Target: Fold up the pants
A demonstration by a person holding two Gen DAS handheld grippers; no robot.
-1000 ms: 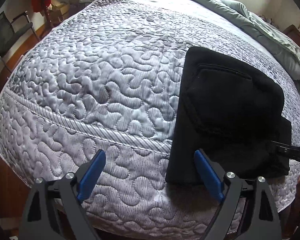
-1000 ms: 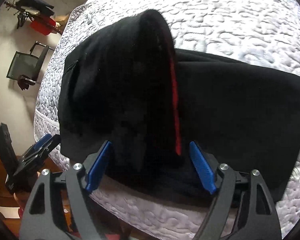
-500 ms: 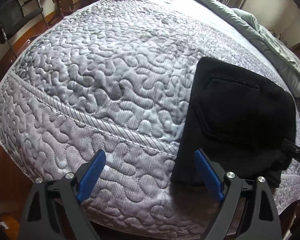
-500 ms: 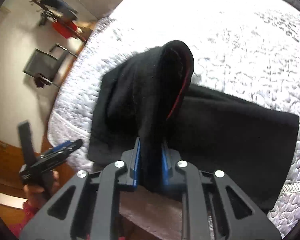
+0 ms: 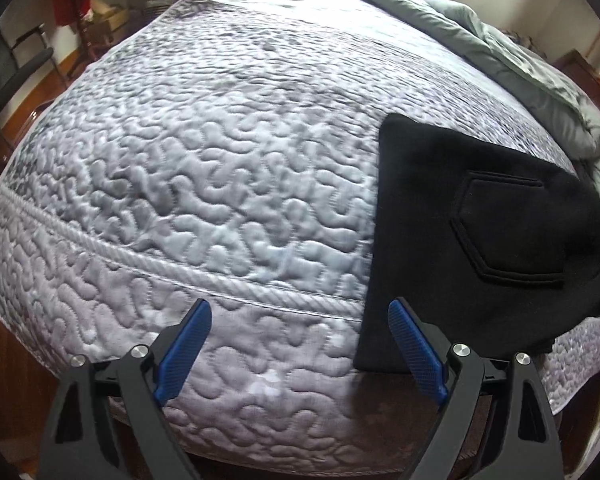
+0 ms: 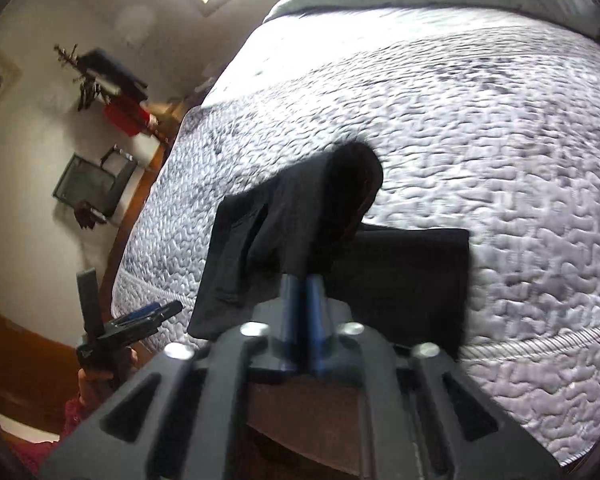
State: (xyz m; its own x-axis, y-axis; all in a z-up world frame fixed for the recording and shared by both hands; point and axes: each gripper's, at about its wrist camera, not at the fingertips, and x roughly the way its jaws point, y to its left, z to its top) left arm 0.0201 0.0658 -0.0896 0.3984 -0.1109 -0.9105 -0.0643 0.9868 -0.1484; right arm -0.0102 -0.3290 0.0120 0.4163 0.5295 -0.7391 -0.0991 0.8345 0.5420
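A: The right gripper (image 6: 300,284) is pinching a bunched end of the pants (image 6: 300,216), its blue pads closed on the cloth with almost no gap. The pinched part is standing up as a hump, while the rest is lying flat on the quilt (image 6: 480,140) near the bed's front edge.

B: And the left gripper (image 5: 300,344)?

A: It is hanging wide open and holding nothing, low in front of the bed, with its right pad just by the pants' near left corner.

B: So what is the step asking for?

A: I am judging that the lifted end is being carried over the flat part. It is worth keeping the grip high enough that the cloth is not dragging the lower layer, then laying it down edge to edge. The left gripper could be pinning that near corner so the bottom layer is not sliding toward the bed edge.

B: What is each camera giving you?

A: The left wrist view is showing the pants (image 5: 480,232) as a flat dark slab with a stitched pocket outline, and a grey duvet (image 5: 520,52) beyond; the raised hump is not showing there. The right wrist view is showing the hump, the closed pads, and the left gripper (image 6: 140,316) from the side, though it is blurred.
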